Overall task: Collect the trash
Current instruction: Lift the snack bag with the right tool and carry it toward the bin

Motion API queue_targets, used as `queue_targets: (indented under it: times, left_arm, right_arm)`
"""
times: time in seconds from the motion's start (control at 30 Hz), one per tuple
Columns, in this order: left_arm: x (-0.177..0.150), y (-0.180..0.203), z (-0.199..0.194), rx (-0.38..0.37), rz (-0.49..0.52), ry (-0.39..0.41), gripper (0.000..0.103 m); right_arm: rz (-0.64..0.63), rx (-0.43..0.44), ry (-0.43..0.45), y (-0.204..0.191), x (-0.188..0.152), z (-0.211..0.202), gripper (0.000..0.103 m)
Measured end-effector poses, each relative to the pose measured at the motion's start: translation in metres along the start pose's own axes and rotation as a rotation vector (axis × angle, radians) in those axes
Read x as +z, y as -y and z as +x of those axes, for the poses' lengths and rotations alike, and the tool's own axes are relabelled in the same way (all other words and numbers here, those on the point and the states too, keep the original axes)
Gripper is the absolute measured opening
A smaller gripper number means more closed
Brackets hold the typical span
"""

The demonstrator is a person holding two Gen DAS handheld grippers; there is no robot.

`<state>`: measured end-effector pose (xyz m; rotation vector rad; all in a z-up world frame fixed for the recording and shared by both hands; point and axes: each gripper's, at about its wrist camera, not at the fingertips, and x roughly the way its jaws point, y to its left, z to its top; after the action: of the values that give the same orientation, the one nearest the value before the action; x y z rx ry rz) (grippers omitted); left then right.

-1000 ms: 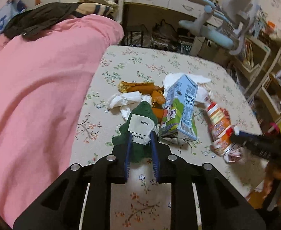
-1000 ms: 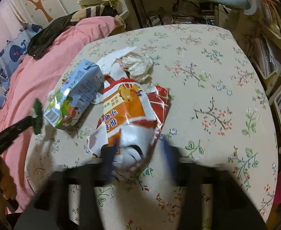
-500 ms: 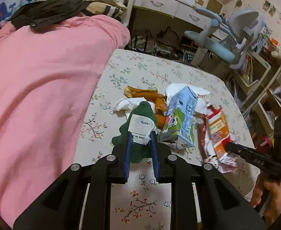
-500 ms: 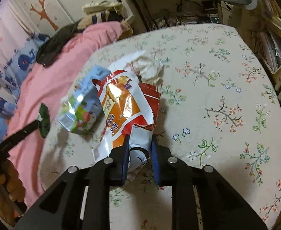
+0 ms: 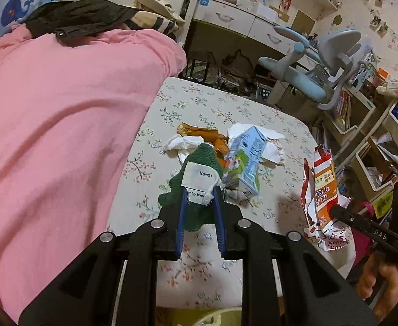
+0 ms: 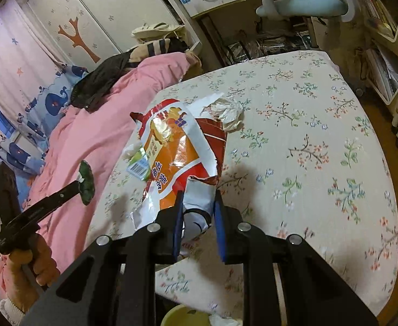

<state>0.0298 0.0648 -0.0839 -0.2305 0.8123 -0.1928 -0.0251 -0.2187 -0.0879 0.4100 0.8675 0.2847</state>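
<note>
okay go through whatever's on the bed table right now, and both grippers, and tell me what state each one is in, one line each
left gripper: shut on the green cloth, lifted.
right gripper: shut on the snack bag, torn open, hanging off the table.
milk carton: lying on its side, top opened.
crumpled tissue: balled up on the table.
orange wrapper: crumpled, lying flat.

Quilt [image 5: 57,125]: pink, bunched beside the floral sheet [image 5: 253,114].
Jacket [image 5: 74,19]: black, lay on the quilt's far end.
Chair [image 5: 315,62]: pale blue, stood beyond the bed by the desk drawers [image 5: 226,16].
Shelves [image 5: 367,135]: held books, alongside the bed.
Curtain [image 6: 35,103]: whale print, behind the quilt.
Wardrobe [image 6: 90,13]: tree decal.
</note>
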Motion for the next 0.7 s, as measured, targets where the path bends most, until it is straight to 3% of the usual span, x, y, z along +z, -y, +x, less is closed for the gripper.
queue_targets:
  times: [0.7]
  left_arm:
    - [-0.061, 0.026, -0.04, -0.037, 0.058, -0.006, 0.018]
  right_arm:
    - [-0.084, 0.011, -0.019, -0.019, -0.077, -0.037, 0.022]
